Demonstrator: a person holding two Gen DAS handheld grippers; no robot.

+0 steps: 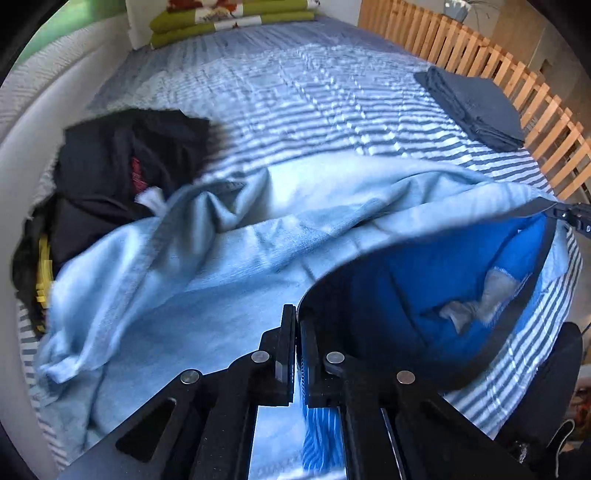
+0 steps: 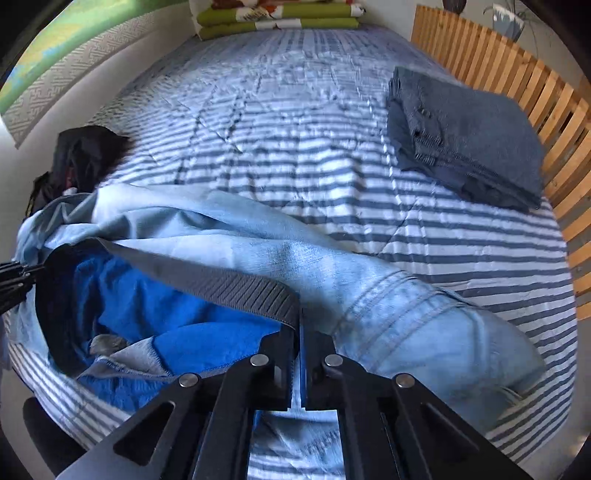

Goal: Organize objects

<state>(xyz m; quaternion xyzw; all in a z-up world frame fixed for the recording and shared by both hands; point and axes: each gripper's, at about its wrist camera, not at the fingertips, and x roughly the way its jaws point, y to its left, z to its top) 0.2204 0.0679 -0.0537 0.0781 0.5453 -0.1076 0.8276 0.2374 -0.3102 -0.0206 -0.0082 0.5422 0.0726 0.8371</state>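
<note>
While both tools pinch the dark elastic waistband (image 2: 236, 291) of a pair of bright blue shorts (image 2: 177, 325), the garment hangs stretched open between them above the bed (image 2: 332, 177). Left tool (image 1: 297, 314) has its jaws closed tight on one end of the band; right tool (image 2: 299, 321) is likewise clamped on the other end, and each tool's tip shows at the edge of the other's view. Inside the opened shorts the blue lining and a grey inner pocket (image 1: 480, 302) are visible. Underneath and just beyond the shorts lies a crumpled light blue garment (image 1: 221, 251), with pale denim jeans (image 2: 424, 317) beside the right tool. At the left edge of the bed sits a heap of black clothing (image 1: 122, 162), something yellow showing beneath it. A folded stack of dark grey-blue cloth (image 2: 469, 136) rests well apart on the striped bedspread, near the wooden slatted rail (image 2: 517, 74). Green folded bedding (image 2: 277, 18) lies at the far end.
</note>
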